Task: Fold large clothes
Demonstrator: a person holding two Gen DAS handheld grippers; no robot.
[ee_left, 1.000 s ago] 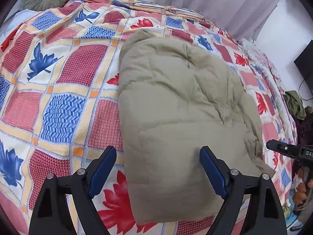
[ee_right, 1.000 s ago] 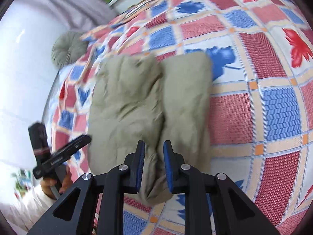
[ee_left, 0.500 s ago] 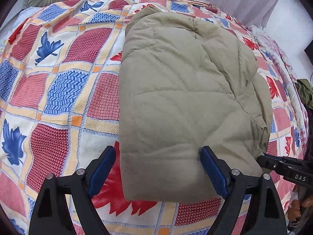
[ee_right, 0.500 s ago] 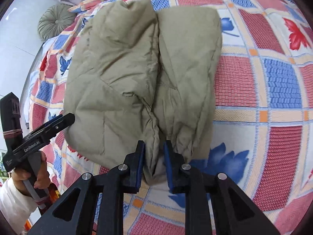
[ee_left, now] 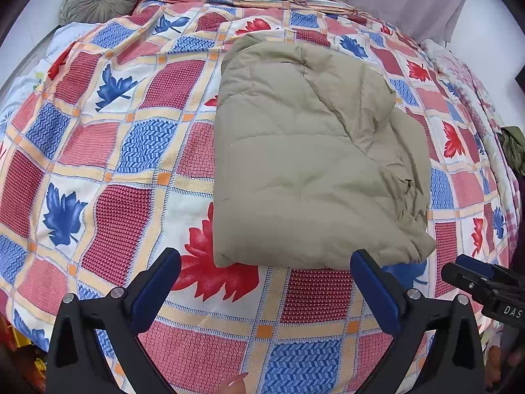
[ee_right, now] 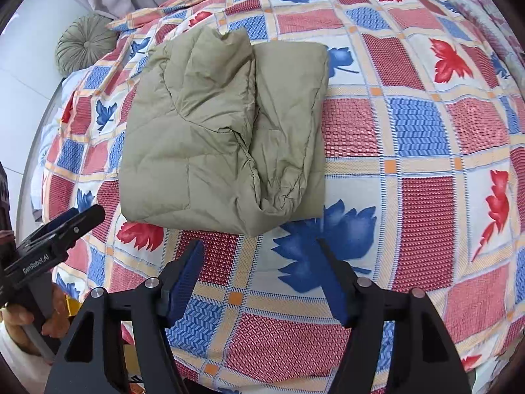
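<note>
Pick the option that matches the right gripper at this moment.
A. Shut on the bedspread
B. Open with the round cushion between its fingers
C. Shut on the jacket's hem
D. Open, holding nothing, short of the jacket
D: the right gripper has its fingers spread apart over the patterned bedspread, and the folded khaki jacket lies just beyond the fingertips, untouched.

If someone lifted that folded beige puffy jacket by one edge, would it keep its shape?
Probably not. The jacket looks soft and quilted, so it would likely sag and unfold. Its puffy filling suggests it is light for its bulk. The loosely tucked sleeve would probably slip out first.
</note>
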